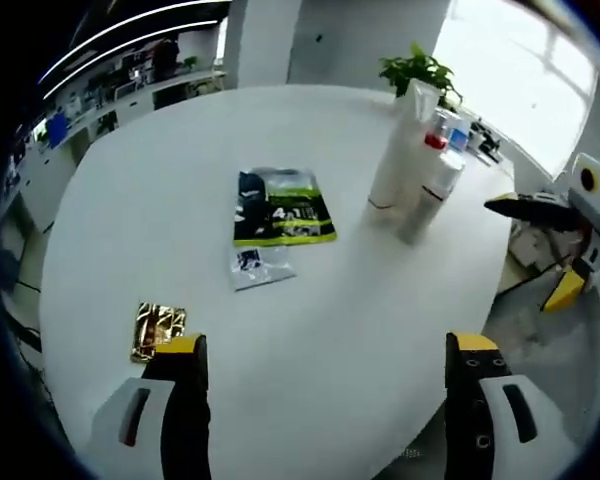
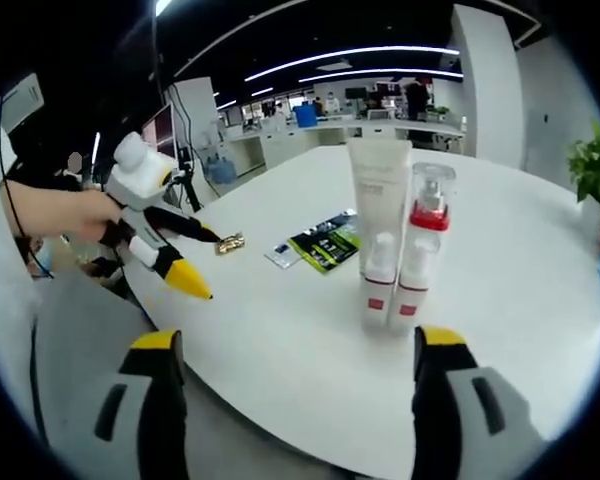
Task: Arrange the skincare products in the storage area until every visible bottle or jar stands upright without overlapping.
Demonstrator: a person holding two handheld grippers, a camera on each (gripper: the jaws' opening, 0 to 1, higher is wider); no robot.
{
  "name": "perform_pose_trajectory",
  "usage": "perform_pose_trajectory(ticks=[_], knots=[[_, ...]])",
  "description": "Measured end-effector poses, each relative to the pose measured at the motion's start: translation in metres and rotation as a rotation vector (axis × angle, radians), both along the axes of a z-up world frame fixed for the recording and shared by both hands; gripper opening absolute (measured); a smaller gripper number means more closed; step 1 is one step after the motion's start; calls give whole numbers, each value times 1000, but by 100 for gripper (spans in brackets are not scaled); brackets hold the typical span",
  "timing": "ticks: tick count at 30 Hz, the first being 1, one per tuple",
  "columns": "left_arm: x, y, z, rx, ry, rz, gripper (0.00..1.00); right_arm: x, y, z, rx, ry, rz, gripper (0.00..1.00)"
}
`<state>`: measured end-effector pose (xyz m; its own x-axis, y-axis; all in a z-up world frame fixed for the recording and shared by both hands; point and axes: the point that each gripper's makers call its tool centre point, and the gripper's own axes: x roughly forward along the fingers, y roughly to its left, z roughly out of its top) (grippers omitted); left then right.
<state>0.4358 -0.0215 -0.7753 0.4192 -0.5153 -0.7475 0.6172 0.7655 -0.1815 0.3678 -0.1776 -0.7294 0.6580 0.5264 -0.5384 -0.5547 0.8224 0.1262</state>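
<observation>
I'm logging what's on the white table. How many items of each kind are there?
Tubes: 1, white tube
Pump bottles: 2, tall bottle, short bottle
Packets: 3, green packet, small clear packet, gold packet
Total: 6

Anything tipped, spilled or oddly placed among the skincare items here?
Nothing spilled. The tall tube and pump bottles stand upright, tightly clustered. Three flat sachets lie apart on the white table, away from the group.
</observation>
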Motion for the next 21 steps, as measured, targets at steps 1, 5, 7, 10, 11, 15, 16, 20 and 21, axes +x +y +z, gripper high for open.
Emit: perform_pose_trajectory(ticks=[1, 5, 7, 10, 11, 15, 16, 20, 21], knots=[[4, -3, -1, 1, -1, -7, 97, 0, 0, 0, -1, -1, -1, 95], [18, -9, -3, 13, -7, -16, 97, 1, -1, 1, 8, -5, -10, 95], [24, -11, -4, 23, -7, -17, 97, 2, -3, 1, 16, -1, -22, 95], [32, -14, -8, 33, 7, -14, 97, 3, -5, 2, 22, 1, -38, 95], [34, -15, -10, 42, 8, -12, 97, 4, -5, 2, 23, 2, -41, 95], [44, -25, -11, 65, -5, -43, 97, 4, -6, 1, 28, 6, -50, 95], [47, -28, -11, 66, -7, -47, 97, 4, -6, 2, 29, 5, -52, 95], [63, -40, -12, 79, -19, -63, 97, 5, -8, 1, 32, 5, -62, 95], [65, -42, -12, 81, -22, -65, 97, 6, -9, 1, 31, 3, -65, 94]])
